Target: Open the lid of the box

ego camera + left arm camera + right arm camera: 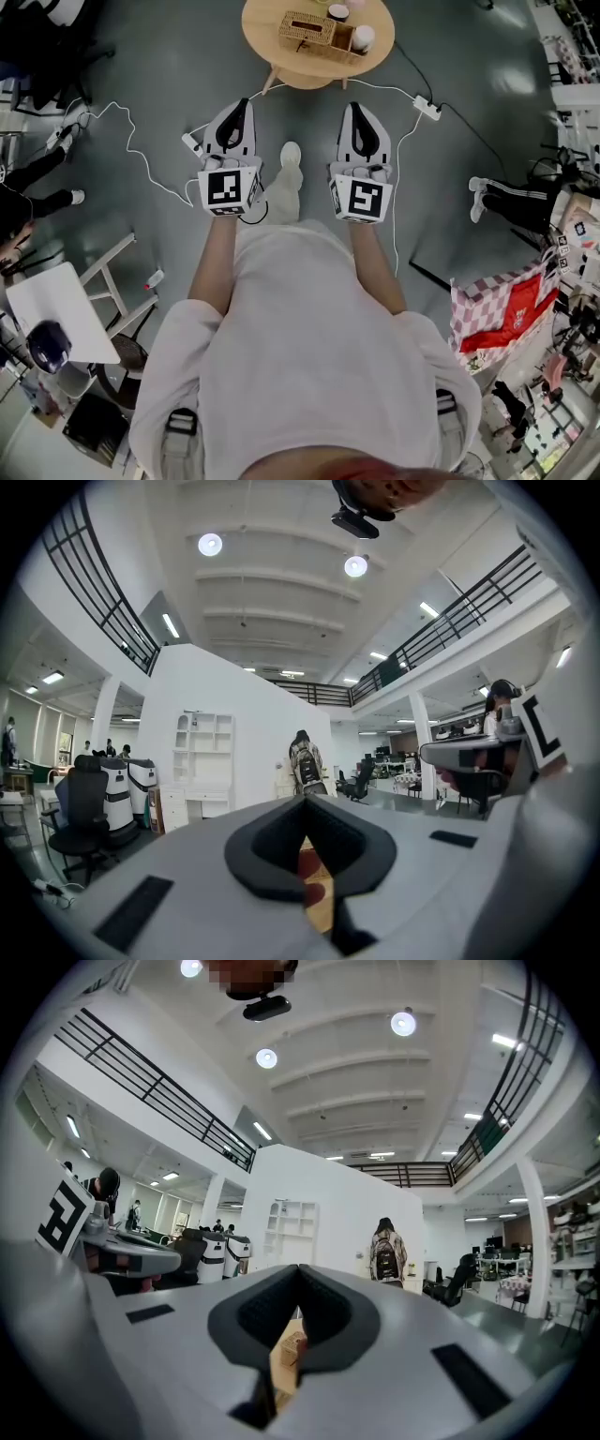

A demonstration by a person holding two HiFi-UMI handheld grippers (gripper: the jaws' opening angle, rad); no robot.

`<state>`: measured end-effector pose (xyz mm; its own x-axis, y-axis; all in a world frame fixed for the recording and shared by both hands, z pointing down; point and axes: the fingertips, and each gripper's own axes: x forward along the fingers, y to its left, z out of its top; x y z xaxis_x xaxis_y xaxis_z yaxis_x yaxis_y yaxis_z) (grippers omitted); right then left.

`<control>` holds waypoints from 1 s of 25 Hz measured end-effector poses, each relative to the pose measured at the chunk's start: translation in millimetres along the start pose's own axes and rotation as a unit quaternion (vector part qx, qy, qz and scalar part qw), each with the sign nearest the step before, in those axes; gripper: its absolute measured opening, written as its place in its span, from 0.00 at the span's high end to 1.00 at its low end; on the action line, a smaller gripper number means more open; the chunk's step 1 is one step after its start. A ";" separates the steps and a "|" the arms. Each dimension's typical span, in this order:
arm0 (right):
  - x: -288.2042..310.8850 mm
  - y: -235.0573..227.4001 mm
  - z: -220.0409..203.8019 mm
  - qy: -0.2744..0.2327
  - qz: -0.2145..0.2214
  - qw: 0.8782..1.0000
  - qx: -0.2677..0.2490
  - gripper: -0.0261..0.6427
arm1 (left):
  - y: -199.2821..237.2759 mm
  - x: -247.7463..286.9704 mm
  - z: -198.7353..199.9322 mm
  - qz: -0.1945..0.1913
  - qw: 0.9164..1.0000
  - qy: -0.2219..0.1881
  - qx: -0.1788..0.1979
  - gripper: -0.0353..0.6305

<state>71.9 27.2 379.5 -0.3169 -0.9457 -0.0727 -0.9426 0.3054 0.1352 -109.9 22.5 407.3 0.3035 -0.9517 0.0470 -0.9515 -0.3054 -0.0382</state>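
Note:
A round wooden table (281, 58) stands at the top of the head view. It carries a wicker tray (323, 44) with a brown box (307, 27) and two small round containers. Both grippers hang over the grey floor short of the table and touch nothing. The left gripper (242, 105) has its jaws together at the tip; the right gripper (356, 110) looks the same. Through the slit below the shut left gripper (305, 803) a strip of wooden tabletop (319, 911) shows. Below the shut right gripper (300, 1271) a tan box (291, 1346) shows.
A white power strip (427, 108) and cables (141, 155) lie on the floor beside the table. My own shoe (291, 155) is between the grippers. A white folding desk (56, 309) stands lower left. Another person's legs (511, 197) and a red checkered cloth (502, 305) are at right.

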 end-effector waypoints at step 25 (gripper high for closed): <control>204.9 -95.6 -42.5 0.019 -0.004 1.000 -0.017 0.97 | 27.1 228.6 -86.6 -0.106 0.994 0.018 0.020 0.72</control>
<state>101.6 -200.5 393.7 -0.3050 -0.9516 -0.0371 -0.9405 0.2948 0.1692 -70.7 -200.5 503.4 0.4936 -0.8646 0.0937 -0.8637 -0.5000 -0.0633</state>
